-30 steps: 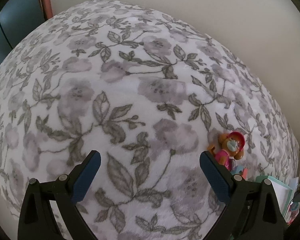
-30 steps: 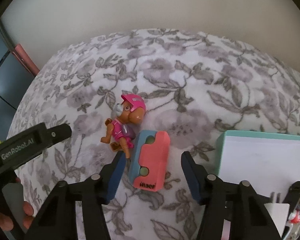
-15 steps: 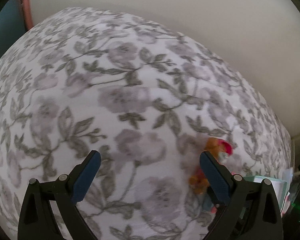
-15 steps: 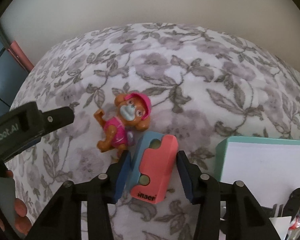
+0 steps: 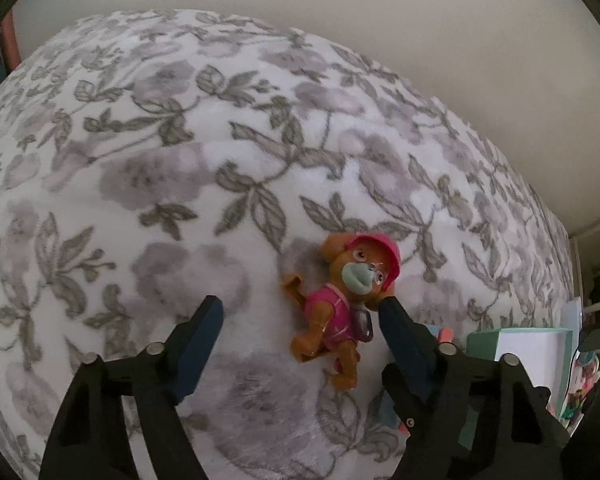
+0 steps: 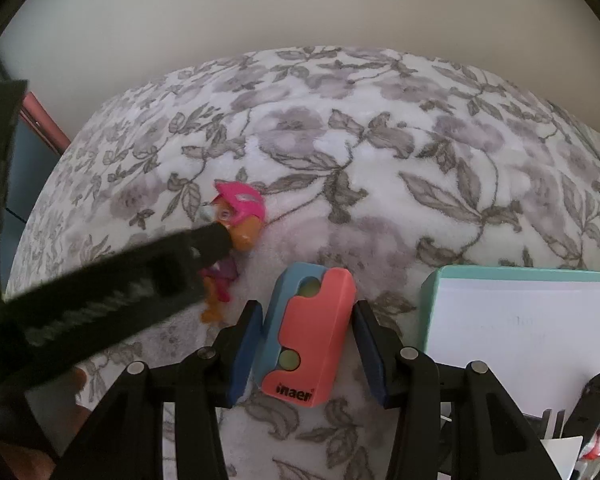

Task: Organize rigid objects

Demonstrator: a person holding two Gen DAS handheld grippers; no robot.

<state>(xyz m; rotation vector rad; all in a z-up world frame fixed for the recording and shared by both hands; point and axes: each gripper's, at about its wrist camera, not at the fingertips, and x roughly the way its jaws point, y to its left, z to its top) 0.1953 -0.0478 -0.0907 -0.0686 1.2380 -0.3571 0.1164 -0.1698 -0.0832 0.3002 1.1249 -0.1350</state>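
Puppy toy (image 5: 340, 300) lies between your closing left hand-held gripper (image 5: 300, 316), one pad touching its head; your right hand-held gripper (image 6: 306, 344) clamps the pink-blue block (image 6: 306, 332) on the bed (image 6: 380, 160).

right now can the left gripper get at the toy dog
Probably yes. The toy dog lies on the blanket between the closing jaws of the left gripper, with nothing over it. One finger is at its head; the other stands well clear.
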